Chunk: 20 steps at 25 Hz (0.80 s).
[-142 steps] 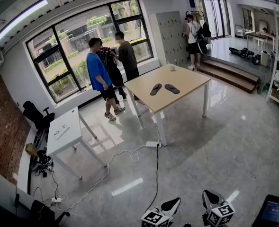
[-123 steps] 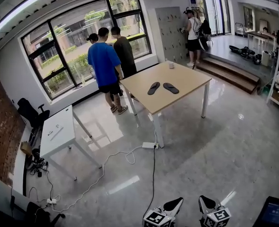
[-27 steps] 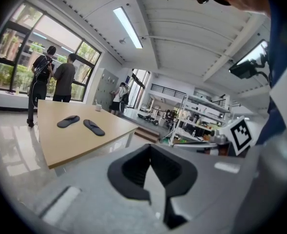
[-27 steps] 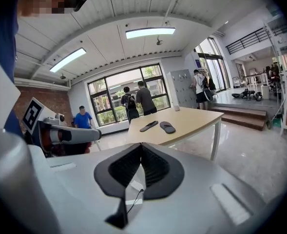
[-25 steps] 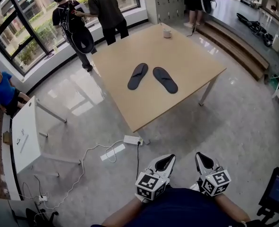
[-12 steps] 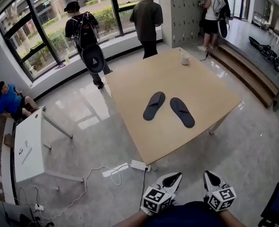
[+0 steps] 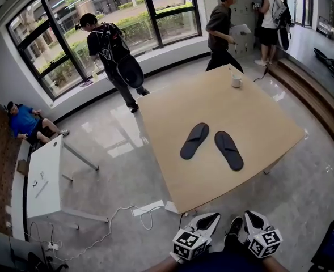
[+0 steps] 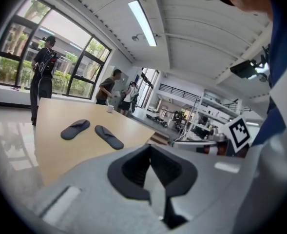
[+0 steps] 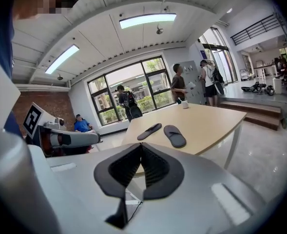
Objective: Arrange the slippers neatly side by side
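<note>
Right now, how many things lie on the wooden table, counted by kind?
Slippers: 2
Cup: 1
Total: 3

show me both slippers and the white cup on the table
left slipper (image 7: 194, 141), head view, middle of its footbed
right slipper (image 7: 229, 151), head view, middle of its footbed
white cup (image 7: 236, 82), head view, its side wall

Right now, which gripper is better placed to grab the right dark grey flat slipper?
Probably right: the right gripper hangs nearest that dark grey flat slipper on the wooden table; the left gripper faces the other slipper.
</note>
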Available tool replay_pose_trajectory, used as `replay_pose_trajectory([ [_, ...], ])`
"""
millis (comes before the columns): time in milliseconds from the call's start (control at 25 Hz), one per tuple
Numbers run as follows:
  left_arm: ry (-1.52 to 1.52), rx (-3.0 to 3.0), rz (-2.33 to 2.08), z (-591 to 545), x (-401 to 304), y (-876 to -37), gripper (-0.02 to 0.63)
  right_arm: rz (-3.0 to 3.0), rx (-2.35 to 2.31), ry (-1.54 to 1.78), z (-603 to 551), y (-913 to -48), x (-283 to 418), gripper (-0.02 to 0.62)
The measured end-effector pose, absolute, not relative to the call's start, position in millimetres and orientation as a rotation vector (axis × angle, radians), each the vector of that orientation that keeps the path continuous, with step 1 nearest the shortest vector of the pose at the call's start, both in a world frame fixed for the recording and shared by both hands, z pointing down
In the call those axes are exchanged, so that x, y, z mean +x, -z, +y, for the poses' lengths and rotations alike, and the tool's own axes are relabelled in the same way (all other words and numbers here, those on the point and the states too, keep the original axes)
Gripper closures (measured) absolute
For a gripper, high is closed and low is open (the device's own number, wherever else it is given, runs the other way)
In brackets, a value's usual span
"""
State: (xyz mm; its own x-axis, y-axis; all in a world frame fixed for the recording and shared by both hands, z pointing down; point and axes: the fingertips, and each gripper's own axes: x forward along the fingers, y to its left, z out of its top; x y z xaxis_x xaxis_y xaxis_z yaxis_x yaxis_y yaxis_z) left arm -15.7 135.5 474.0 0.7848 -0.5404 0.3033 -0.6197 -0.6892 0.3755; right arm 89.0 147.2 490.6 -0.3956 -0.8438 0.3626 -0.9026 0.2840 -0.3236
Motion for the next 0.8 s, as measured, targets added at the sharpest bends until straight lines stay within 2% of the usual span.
replay_pose_trajectory([
  [200, -0.243, 2.467, -0.995, 82, 5, -473, 0.601, -2.501, 1.561, -0.734, 83, -488, 112, 0.584],
  [800, -0.245, 2.335, -1.198, 24, 54, -462, 0.601, -2.623, 1.377, -0.741, 9, -489, 156, 0.584],
])
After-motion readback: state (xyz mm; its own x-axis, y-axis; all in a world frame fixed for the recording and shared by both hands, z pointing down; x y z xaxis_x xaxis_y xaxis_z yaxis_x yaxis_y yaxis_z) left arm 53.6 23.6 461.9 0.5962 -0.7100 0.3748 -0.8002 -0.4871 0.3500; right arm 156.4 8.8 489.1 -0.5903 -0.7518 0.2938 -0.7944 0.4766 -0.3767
